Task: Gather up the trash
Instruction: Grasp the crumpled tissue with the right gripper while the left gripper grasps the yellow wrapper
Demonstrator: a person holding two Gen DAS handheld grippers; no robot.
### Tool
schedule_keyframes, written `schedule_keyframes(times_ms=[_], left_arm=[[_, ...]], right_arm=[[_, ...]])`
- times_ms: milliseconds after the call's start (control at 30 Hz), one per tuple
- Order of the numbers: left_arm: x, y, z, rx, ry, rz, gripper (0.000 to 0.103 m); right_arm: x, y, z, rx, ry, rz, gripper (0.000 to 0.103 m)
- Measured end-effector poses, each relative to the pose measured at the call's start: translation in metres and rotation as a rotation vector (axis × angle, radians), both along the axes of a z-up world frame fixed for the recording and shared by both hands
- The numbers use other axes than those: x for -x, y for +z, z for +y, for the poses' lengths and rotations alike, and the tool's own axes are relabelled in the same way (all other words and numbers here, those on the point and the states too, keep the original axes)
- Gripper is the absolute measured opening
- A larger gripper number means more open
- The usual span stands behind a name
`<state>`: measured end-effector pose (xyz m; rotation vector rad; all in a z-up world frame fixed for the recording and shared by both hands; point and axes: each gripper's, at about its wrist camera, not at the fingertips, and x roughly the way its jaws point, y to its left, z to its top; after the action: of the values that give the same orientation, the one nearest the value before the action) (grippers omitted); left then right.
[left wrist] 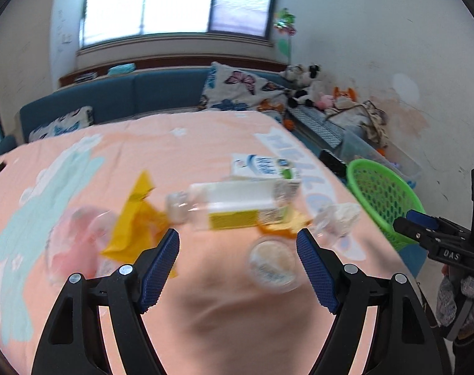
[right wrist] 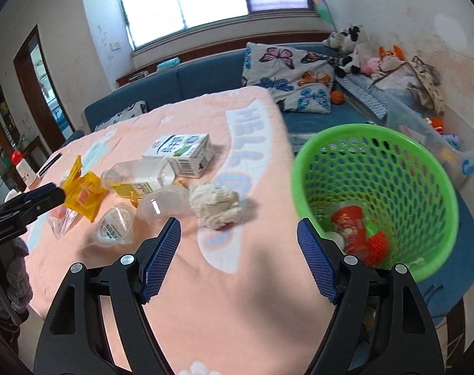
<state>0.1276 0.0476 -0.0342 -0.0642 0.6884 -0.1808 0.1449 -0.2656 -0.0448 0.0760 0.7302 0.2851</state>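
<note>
A peach cloth (right wrist: 237,297) is covering the worktop where trash is lying: milk carton (right wrist: 187,153), clear bottle (right wrist: 137,176), yellow wrapper (right wrist: 85,198), crumpled tissue (right wrist: 215,204), perhaps jelly cups. I'm holding my left gripper (left wrist: 237,247) and right gripper (right wrist: 238,234) open, empty. The green basket (right wrist: 377,143) is sitting beside the worktop's edge.

You see on desk (right wrist: 237,297): one milk carton (right wrist: 182,153), one clear plastic bottle (right wrist: 137,176), one yellow wrapper (right wrist: 85,195), one crumpled tissue wad (right wrist: 215,204), two clear plastic cups (right wrist: 115,226), one clear plastic bag (right wrist: 60,222). One green mesh basket (right wrist: 430,168) beside desk; inside you count one red packet (right wrist: 351,226), one orange-red item (right wrist: 377,245). Two butterfly pillows (right wrist: 287,78) on sofa. Plush toys in corner: blurred, count unclear.
</note>
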Motion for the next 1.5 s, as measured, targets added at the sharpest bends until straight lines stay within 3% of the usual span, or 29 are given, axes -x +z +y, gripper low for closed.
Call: schedule_keyframes(times_ms=[400, 733, 1033, 1500], left_arm=[[0.021, -0.005, 0.052, 0.008, 0.101, 0.003, 0.074], [0.025, -0.002, 0.089, 0.004, 0.181, 0.003, 0.074], [0.006, -0.006, 0.083, -0.040, 0.146, 0.019, 0.069], [-0.051, -0.026, 0.071, -0.087, 0.106, 0.093, 0.052]], right_arm=[[-0.056, -0.027, 0.025, 0.009, 0.025, 0.070, 0.069], [-0.074, -0.041, 0.033, -0.027, 0.063, 0.117, 0.066], [-0.074, -0.043, 0.044, -0.035, 0.098, 0.116, 0.051], [-0.062, -0.019, 0.029, -0.043, 0.058, 0.054, 0.050]])
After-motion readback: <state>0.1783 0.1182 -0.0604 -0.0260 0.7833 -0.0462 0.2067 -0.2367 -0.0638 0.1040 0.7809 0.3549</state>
